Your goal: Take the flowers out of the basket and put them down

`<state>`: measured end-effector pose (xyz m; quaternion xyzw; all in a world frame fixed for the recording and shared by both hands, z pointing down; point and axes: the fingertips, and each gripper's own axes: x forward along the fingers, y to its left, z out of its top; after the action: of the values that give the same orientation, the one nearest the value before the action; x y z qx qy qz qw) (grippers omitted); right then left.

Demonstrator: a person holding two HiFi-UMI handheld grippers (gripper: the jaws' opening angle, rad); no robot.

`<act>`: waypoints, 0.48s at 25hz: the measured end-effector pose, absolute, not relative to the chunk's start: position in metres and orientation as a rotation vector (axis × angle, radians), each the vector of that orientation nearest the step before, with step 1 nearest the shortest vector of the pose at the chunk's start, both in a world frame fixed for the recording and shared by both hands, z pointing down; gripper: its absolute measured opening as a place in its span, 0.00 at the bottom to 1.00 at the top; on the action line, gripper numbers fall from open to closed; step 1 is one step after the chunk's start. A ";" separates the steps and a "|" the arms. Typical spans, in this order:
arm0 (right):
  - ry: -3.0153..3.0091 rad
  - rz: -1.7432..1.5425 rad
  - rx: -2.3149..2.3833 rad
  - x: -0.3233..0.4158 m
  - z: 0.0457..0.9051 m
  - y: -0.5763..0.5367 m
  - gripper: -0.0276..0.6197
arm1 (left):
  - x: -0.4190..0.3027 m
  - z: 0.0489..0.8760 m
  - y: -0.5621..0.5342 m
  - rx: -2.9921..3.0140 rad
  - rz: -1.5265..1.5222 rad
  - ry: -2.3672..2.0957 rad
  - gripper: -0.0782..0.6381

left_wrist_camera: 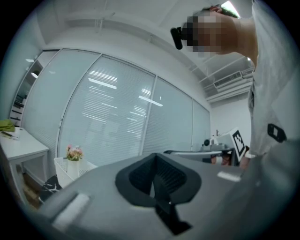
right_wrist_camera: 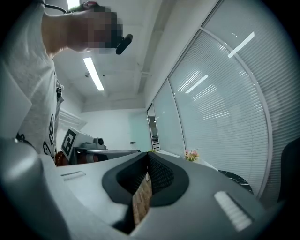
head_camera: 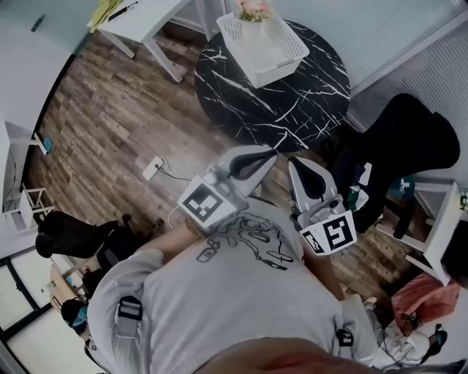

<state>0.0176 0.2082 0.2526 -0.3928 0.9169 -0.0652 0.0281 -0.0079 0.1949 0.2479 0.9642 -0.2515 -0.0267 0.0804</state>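
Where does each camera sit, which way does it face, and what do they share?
Head view: on the head, steeply down; shirt, left gripper, right gripper, table.
Left gripper view: on the left gripper, level along shut jaws toward blinds; shirt at right.
Right gripper view: on the right gripper, level along shut jaws; shirt at left.
Shared: all three show the flowers.

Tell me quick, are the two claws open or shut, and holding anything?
Left claw: shut, holding nothing.
Right claw: shut, holding nothing.
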 end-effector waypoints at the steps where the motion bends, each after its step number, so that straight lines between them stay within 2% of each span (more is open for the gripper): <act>1: 2.832 -0.206 -1.214 0.021 0.254 0.207 0.05 | -0.006 0.249 0.194 2.878 -0.076 -0.757 0.11; 12: 2.830 -0.211 -1.180 0.034 0.260 0.196 0.05 | -0.001 0.253 0.182 2.872 -0.058 -0.824 0.11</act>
<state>0.0338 0.1965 0.2599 -0.3836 0.9203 -0.0686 0.0339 -0.0005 0.1822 0.2527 0.9582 -0.2749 -0.0195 0.0765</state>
